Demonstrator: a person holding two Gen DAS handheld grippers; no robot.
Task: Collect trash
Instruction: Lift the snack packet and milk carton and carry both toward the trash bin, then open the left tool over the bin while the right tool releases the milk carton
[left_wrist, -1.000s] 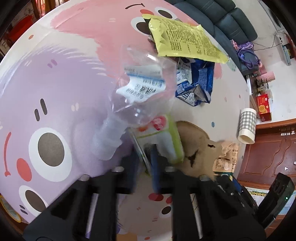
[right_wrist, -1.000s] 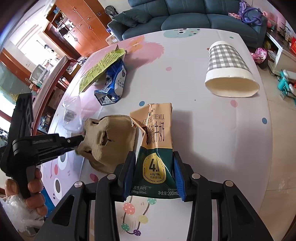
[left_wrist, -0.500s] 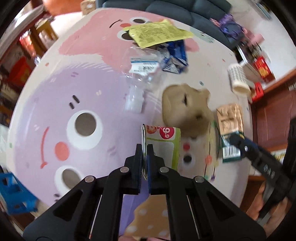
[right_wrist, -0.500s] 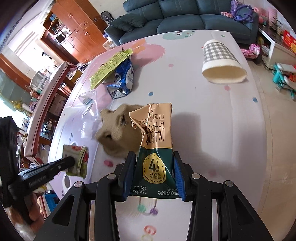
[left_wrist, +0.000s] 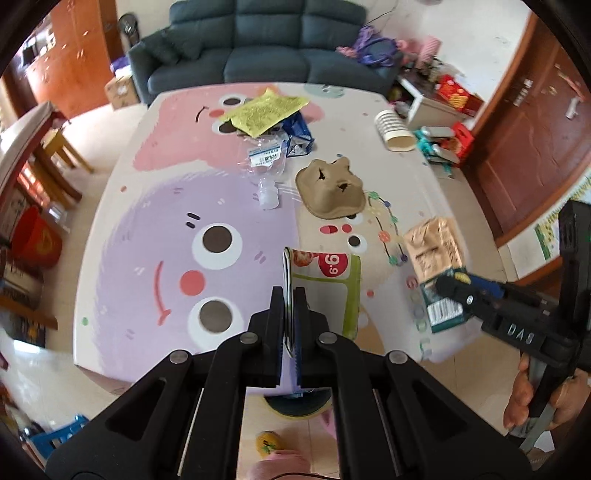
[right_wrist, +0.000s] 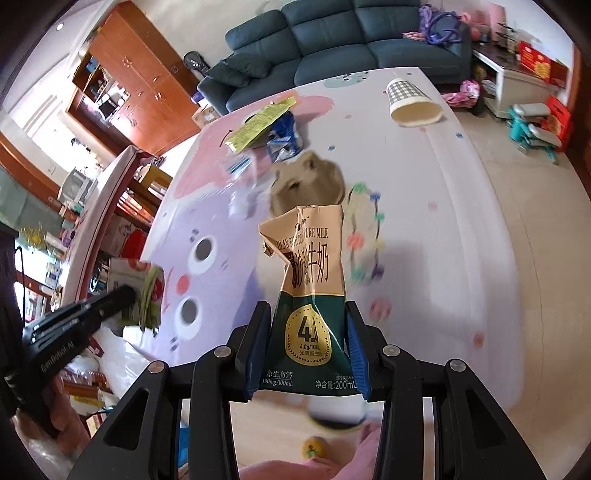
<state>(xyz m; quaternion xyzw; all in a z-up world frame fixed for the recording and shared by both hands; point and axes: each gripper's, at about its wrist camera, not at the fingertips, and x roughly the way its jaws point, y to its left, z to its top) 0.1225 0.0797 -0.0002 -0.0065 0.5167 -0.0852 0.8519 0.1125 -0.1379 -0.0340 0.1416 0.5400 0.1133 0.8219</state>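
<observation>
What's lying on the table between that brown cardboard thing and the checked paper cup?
Nothing: in the left wrist view, the stretch from the brown egg carton piece to the tipped checked paper cup is bare tablecloth with small printed dots.

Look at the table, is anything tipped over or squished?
Yes. The checked paper cup lies on its side near the table's far edge. The clear plastic bottle is crushed flat, and the brown egg tray piece is torn. Both cartons in the tongs look crumpled too.
</observation>
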